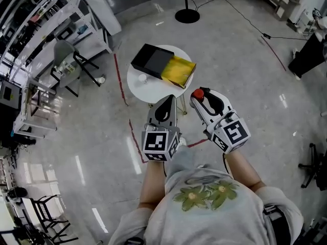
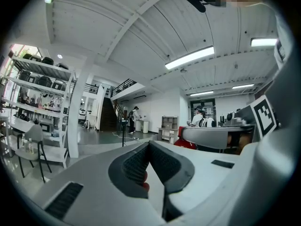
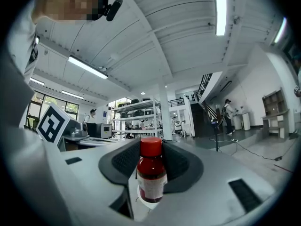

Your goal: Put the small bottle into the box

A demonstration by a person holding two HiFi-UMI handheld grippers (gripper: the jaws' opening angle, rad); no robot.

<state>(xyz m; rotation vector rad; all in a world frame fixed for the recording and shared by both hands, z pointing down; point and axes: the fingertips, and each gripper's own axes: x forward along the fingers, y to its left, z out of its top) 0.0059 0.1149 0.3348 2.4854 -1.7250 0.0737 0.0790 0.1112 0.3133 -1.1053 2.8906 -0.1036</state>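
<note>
The left gripper [image 2: 149, 145] has its jaws together, holding nothing. The box [image 1: 163, 65] sits on the round table [image 1: 139, 86], at 12 o'clock from it. The right gripper [image 3: 151, 157] clamps the small bottle [image 3: 151, 173], with the box at its 11 o'clock, well apart. Carrying and placing remain.

Head view overhead, gripper views apparently facing ceiling [image 2: 155, 27]

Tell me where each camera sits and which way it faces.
Head view: on the person's head, facing steeply down at the table, box, left gripper, right gripper, forearms and shirt.
Left gripper view: rides the left gripper, tilted up at ceiling and hall; its shut fingers show.
Right gripper view: rides the right gripper, tilted up likewise; its fingers grip the small bottle.
Shared: head and right gripper views both show the small bottle.
</note>
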